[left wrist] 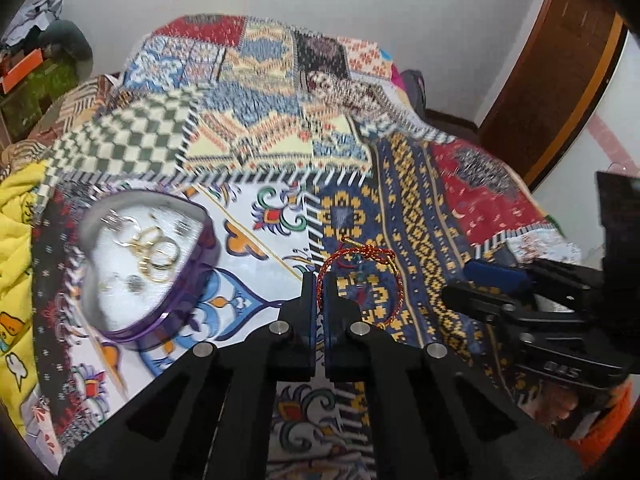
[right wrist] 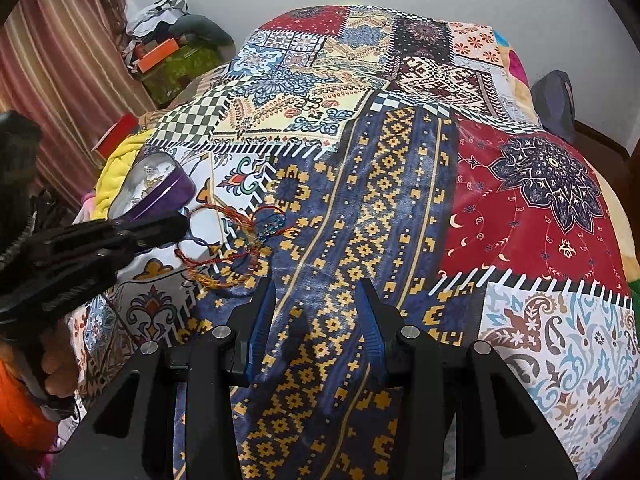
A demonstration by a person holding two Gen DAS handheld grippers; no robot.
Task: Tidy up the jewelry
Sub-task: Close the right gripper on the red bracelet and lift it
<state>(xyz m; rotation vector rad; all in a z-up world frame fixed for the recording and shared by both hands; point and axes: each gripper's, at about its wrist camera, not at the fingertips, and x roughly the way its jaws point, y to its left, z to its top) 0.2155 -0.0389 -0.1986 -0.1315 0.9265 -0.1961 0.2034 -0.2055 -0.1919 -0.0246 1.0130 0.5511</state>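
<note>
a bed (right wrist: 400, 208) under a patchwork spread (left wrist: 400, 216) of many prints. near its left edge, a heart-shaped purple tin (left wrist: 152, 272), open, with gold rings (left wrist: 156, 252) inside. beside the tin, toward the middle, a red-and-gold cord bracelet (right wrist: 224, 248) with a blue bead. at the left edge, crumpled yellow cloth (left wrist: 16, 224).

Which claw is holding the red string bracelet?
The left claw. It is pinched shut on the red string bracelet, while the right claw is wide open with nothing in it.
</note>
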